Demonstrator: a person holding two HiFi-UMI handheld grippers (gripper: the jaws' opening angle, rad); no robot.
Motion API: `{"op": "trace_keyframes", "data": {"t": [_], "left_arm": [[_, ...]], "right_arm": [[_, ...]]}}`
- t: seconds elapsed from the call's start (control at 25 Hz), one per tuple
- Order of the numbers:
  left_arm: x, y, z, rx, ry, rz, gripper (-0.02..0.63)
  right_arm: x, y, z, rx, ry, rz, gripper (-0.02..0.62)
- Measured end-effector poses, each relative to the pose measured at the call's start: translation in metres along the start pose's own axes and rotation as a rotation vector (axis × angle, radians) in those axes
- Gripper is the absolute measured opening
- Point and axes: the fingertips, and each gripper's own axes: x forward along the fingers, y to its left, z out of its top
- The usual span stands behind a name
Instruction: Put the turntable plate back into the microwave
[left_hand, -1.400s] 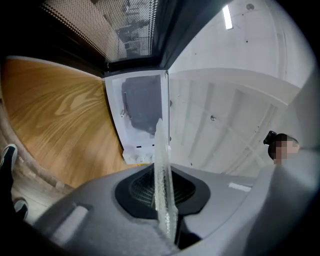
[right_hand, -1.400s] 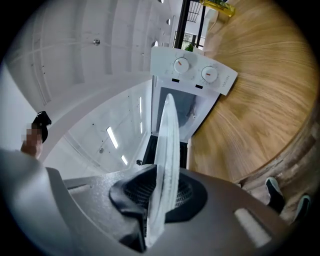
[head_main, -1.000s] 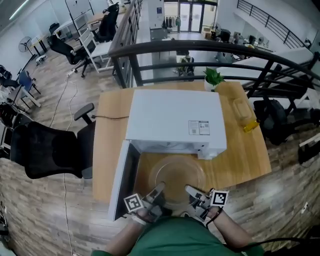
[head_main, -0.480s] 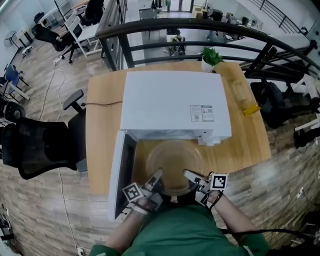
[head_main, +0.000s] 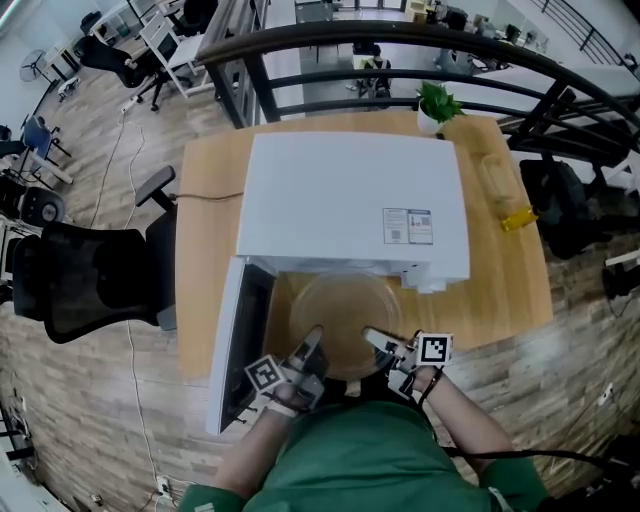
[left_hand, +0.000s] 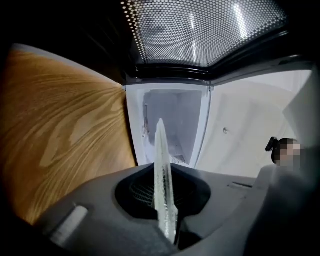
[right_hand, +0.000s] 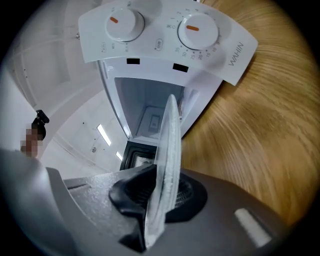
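Left tool (head_main: 312, 342) and right tool (head_main: 372, 338) are each clamped on the near rim of the glass turntable plate (head_main: 345, 315), one either side, apparently to keep it level. It is held over the counter (head_main: 500, 290) at the white microwave's (head_main: 350, 210) open mouth, lined up to slide in.

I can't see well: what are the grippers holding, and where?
Both hold the glass turntable plate by its near rim: left gripper on its left, right gripper on its right.
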Motion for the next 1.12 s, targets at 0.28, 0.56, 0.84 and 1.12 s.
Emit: {"op": "trace_keyframes", "data": {"t": [0.28,0.56,0.84,1.12], "left_arm": [[0.010,0.010,0.013,0.011,-0.021,0.017,0.034],[0.023,0.022,0.027,-0.004,-0.050,0.038,0.034],[0.037,0.031,0.038,-0.007,-0.068,0.048,0.035],[0.047,0.040,0.050,-0.016,-0.091,0.070,0.035]], "right_arm": [[0.013,-0.010,0.014,0.012,0.030,0.018,0.046],[0.025,-0.029,0.029,0.019,0.047,0.002,0.048],[0.031,-0.040,0.043,0.031,0.050,-0.019,0.048],[0.041,-0.046,0.054,0.037,0.049,-0.026,0.049]]}}
